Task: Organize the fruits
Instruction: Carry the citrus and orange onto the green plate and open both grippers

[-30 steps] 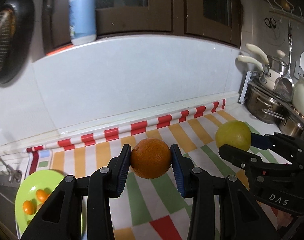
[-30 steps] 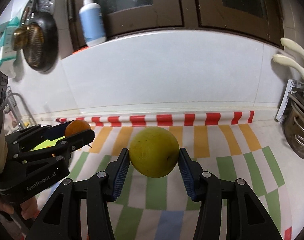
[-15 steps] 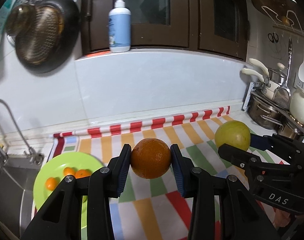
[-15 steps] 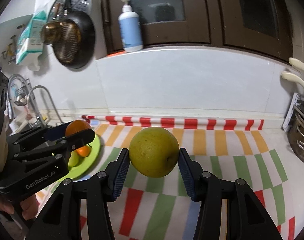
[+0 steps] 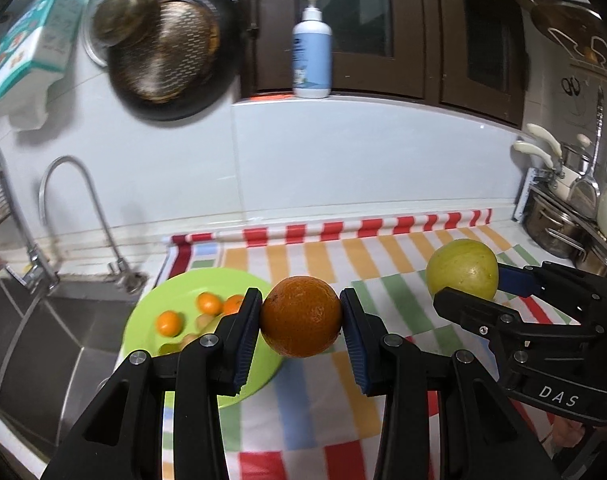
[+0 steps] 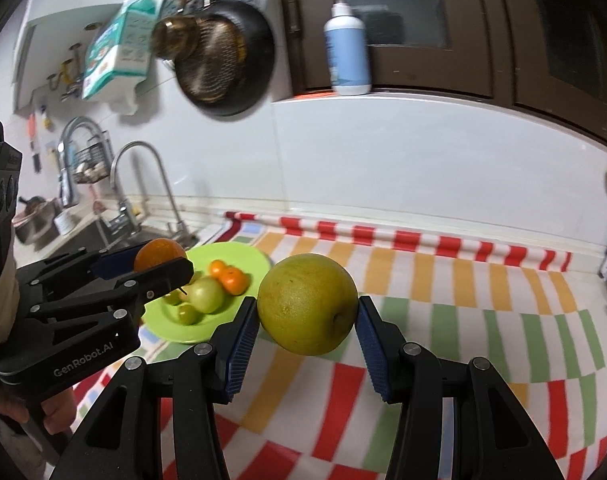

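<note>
A pale grey-white tiled wall (image 5: pixel 343 168) rises behind the counter; dark brown wooden cabinets with glass panes (image 5: pixel 383 20) sit above it, with a white and blue pump bottle (image 5: pixel 312 56) standing on the ledge at their foot; a black round frying pan (image 5: pixel 171 64) and a brass-coloured metal strainer (image 5: pixel 119 20) hang on the wall to the left, beside a teal and white paper box (image 5: pixel 27 44); a striped and checked cloth in red, orange, green and white (image 6: pixel 463 300) covers the counter up to its back edge; a curved chrome tap (image 5: pixel 75 208) stands over a stainless steel sink (image 5: pixel 35 336) at the counter's left end; steel pots with cream handles (image 5: pixel 555 220) crowd the right end; the light is dim and even.
</note>
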The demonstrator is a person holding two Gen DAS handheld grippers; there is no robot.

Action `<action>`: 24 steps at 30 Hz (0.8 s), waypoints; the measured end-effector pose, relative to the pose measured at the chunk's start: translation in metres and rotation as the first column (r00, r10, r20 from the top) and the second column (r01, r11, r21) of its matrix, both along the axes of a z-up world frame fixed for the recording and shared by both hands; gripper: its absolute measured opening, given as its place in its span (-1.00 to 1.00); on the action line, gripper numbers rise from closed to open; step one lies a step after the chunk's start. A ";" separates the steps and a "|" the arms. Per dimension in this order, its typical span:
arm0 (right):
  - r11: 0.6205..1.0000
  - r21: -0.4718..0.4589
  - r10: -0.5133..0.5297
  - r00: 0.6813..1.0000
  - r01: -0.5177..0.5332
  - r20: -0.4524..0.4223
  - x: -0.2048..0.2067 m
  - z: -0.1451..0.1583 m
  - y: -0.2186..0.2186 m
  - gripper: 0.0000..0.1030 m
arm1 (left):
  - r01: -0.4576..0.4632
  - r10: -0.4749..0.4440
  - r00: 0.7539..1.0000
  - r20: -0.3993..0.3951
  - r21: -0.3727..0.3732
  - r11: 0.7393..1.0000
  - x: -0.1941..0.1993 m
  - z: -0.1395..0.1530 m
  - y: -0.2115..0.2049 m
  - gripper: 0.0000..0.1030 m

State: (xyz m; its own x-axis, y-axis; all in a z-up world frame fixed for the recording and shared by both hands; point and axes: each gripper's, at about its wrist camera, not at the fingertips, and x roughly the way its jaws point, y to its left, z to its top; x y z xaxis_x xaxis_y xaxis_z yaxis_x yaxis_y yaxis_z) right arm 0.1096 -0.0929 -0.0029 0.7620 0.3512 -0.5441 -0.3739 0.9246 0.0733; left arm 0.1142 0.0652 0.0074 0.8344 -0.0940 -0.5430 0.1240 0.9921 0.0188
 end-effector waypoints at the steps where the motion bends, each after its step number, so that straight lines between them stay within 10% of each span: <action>1: 1.000 -0.001 0.011 1.000 -0.011 -0.001 0.000 -0.001 0.004 -0.03 | -0.013 0.013 1.000 0.000 -0.001 1.000 -0.003 0.000 0.006 -0.23; 24: 0.963 -0.063 0.257 0.963 -0.262 -0.078 0.011 -0.033 0.103 -0.03 | -0.203 0.206 0.978 -0.042 0.060 0.977 -0.030 -0.030 0.092 -0.23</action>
State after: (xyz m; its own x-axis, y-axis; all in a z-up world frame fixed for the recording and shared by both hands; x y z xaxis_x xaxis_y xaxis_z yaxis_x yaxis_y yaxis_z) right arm 0.1207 0.0102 -0.0359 0.6096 0.4901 -0.6231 -0.5981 0.8002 0.0442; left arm 0.0842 0.1570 -0.0223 0.8058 0.1076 -0.5823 -0.0796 0.9941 0.0735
